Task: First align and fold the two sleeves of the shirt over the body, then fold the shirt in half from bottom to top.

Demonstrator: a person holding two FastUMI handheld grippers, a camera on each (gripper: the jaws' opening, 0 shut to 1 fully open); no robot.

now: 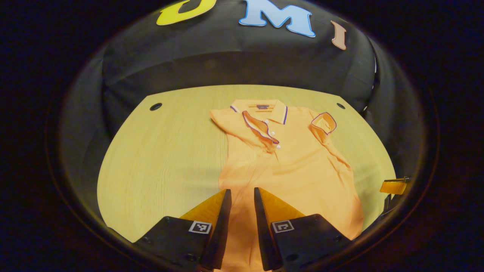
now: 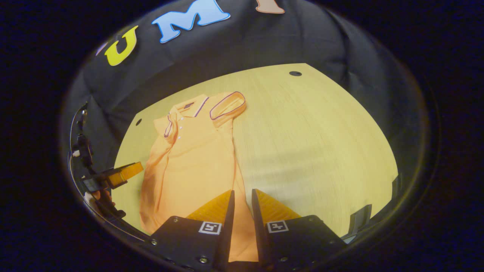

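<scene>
An orange polo shirt [image 1: 287, 166] lies flat on a pale wooden desk [image 1: 162, 158], collar toward the far edge by the black cloth wall. Its collar [image 1: 259, 109] is trimmed with a dark line, and small white buttons run down the placket. Both short sleeves look folded in over the body; one sleeve cuff [image 1: 324, 123], edged in the same dark trim, lies turned up near the collar.

In the left gripper view, your left gripper [image 1: 242, 196] hovers over the shirt's lower part, near the hem. Its jaws stand a narrow gap apart, with orange cloth showing between them; whether they pinch the fabric, you cannot tell. The other gripper's tip peeks in at the right edge of that view.

In the right gripper view, your right gripper [image 2: 242, 196] sits at the shirt's lower corner, jaws also only a narrow gap apart, the hem showing between them; grip cannot be told. The left gripper shows there at the left edge, with fingers of your hand [image 2: 99, 196] behind it.
</scene>
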